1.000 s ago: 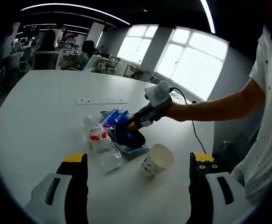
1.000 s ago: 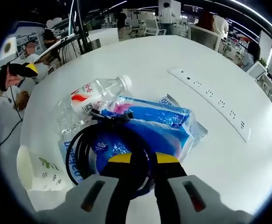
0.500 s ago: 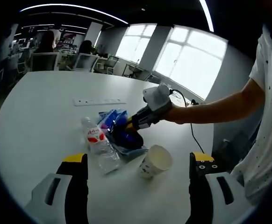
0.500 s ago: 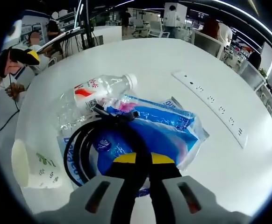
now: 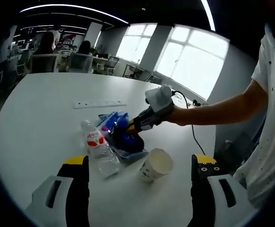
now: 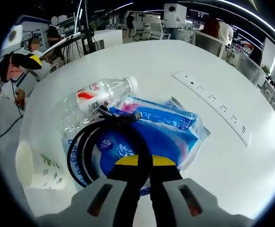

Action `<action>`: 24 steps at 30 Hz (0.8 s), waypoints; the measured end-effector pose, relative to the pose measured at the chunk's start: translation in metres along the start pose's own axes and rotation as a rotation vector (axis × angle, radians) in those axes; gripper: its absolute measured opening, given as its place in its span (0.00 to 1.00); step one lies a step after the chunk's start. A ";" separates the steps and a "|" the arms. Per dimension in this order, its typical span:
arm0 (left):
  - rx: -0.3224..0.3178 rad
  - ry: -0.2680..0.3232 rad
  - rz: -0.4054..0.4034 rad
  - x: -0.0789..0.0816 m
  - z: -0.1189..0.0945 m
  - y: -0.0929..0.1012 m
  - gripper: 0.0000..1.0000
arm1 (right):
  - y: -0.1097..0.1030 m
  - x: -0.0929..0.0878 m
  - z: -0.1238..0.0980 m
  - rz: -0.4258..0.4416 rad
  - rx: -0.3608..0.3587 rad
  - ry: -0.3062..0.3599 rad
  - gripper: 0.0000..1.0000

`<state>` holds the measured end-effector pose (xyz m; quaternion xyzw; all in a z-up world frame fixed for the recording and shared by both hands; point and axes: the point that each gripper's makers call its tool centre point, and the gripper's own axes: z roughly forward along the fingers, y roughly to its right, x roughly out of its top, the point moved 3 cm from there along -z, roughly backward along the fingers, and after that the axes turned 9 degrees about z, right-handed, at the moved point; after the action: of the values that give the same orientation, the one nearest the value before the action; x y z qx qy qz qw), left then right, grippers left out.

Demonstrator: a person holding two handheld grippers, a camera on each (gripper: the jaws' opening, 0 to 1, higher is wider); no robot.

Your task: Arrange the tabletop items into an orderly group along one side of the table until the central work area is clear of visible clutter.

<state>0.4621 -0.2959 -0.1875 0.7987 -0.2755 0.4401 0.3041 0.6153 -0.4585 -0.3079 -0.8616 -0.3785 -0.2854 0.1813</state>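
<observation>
Left gripper view took in the white table [image 5: 38, 118] from its near edge. The left gripper [image 5: 140, 182] hung above that edge with its yellow-tipped jaws spread wide and nothing between them. Beyond it the clutter lay in one heap: a clear water bottle [image 5: 98, 149] on its side to the left, a paper cup [image 5: 155, 166] tipped over to the right, and a blue packet [image 5: 118, 125] between and a little farther off. The right gripper [image 5: 136, 126] reached in from the right, the person's forearm behind it, with its tips down on the heap. A white power strip [image 5: 99, 103] lay flat farther off, well apart from the pile.

Right gripper view looked straight down onto the heap. The right gripper's [image 6: 138, 161] jaws stood pressed almost together over a coiled black cable [image 6: 88, 149] lying on the blue packet [image 6: 161, 130]. They seemed to pinch a strand of the coil, though the tips hid the contact. The bottle [image 6: 97, 97] touched the packet's far left edge, the cup [image 6: 36, 168] lay near left, and the power strip [image 6: 218, 106] ran along the right.

To do this step well, the grip should be firm on the coil before lifting, and the lift slow, so the loops do not spill or drag the packet and bottle along.
</observation>
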 end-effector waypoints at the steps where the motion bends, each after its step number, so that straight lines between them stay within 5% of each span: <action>1: 0.000 0.000 0.000 0.000 0.000 0.000 0.92 | 0.000 0.000 -0.001 0.007 0.002 0.005 0.03; 24: -0.006 -0.001 0.013 0.011 0.017 -0.004 0.85 | -0.002 0.005 -0.015 0.034 0.022 0.062 0.01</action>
<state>0.4792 -0.3071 -0.1858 0.7964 -0.2821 0.4407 0.3034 0.6114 -0.4626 -0.2934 -0.8566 -0.3613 -0.3048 0.2070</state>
